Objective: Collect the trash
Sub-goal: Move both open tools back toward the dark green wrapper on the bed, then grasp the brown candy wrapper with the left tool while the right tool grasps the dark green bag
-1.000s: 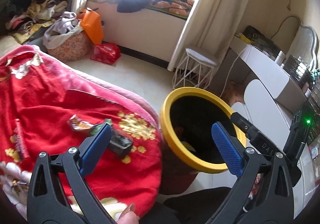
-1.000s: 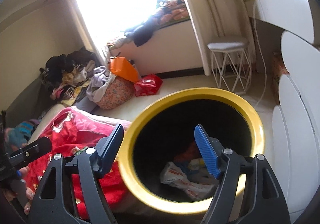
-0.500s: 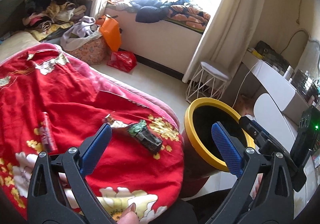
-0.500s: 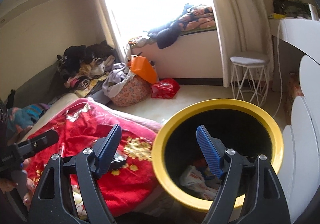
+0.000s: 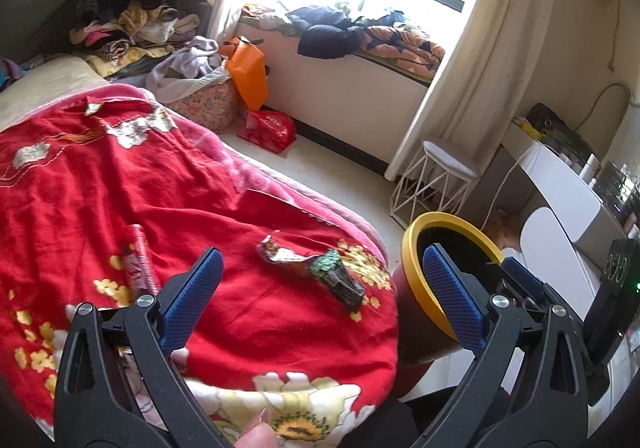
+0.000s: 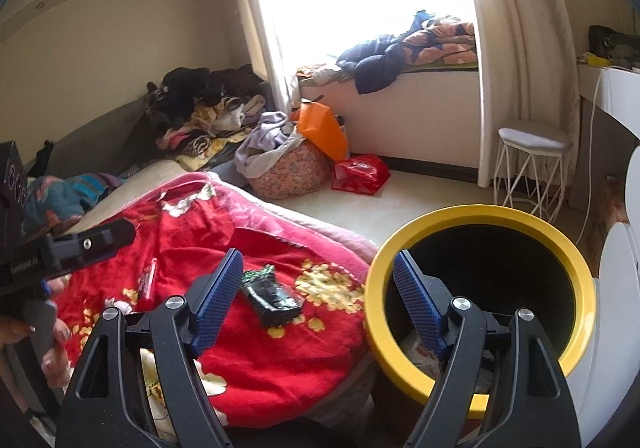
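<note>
Moved: we swung both grippers off the yellow-rimmed bin (image 6: 480,288) toward the red blanket (image 5: 120,188)
Count: three wrappers; dark crinkled packet (image 5: 340,280), torn foil (image 5: 276,252), red tube (image 5: 138,264) at ten o'clock
Fingers: left gripper (image 5: 320,296), right gripper (image 6: 320,300) apart, empty
Hidden: bin contents mostly dark

White stool (image 6: 534,138) beside curtain (image 6: 520,48)

The right gripper (image 6: 320,302) hangs wide open between a dark wrapper (image 6: 272,294) on the red blanket (image 6: 224,240) and the yellow-rimmed bin (image 6: 576,276), which holds what looks like crumpled paper.
</note>
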Demonstrator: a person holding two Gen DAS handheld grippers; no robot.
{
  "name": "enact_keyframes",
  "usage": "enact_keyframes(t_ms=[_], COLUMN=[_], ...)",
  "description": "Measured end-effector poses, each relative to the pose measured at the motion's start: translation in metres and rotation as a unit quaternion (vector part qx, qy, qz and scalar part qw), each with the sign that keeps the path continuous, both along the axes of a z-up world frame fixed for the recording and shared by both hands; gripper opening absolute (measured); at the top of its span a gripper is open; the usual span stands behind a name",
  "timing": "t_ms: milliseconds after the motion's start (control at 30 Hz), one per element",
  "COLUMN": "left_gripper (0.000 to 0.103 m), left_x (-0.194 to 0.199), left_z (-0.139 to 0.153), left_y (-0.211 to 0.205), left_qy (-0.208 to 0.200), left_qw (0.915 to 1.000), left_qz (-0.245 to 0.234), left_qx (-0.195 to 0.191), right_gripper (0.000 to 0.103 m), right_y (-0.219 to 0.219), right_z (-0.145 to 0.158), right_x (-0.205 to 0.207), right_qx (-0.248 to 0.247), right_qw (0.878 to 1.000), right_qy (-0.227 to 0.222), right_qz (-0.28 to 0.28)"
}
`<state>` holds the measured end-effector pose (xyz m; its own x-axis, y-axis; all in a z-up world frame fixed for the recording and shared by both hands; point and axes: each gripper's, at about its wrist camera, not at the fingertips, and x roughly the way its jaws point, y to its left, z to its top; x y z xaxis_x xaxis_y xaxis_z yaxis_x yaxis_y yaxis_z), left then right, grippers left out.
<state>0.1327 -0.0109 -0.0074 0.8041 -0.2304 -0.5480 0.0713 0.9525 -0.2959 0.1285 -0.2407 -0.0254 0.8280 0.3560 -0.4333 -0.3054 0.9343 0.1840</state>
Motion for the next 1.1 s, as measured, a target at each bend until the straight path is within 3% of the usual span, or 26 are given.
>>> enact_keyframes(t_ms=[700, 1100], left_gripper=[0.092, 0.092], left_x=[-0.017, -0.029], left_z=[-0.007, -0.035], left_y=[0.061, 0.091], left_qy=[0.014, 0.055], left_qw=[0.9986, 0.9957], left_qz=[0.051, 0.072], left_qx=[0.000, 0.016], right_gripper=[0.075, 0.075], right_y=[0.028, 0.036], right_z=[-0.011, -0.026], right_x=[-0.004, 0.005], right_qx=[-0.033, -0.043], right_qw=[0.999, 0.998], right_qy=[0.005, 0.033], right_qz=[0.039, 0.038])
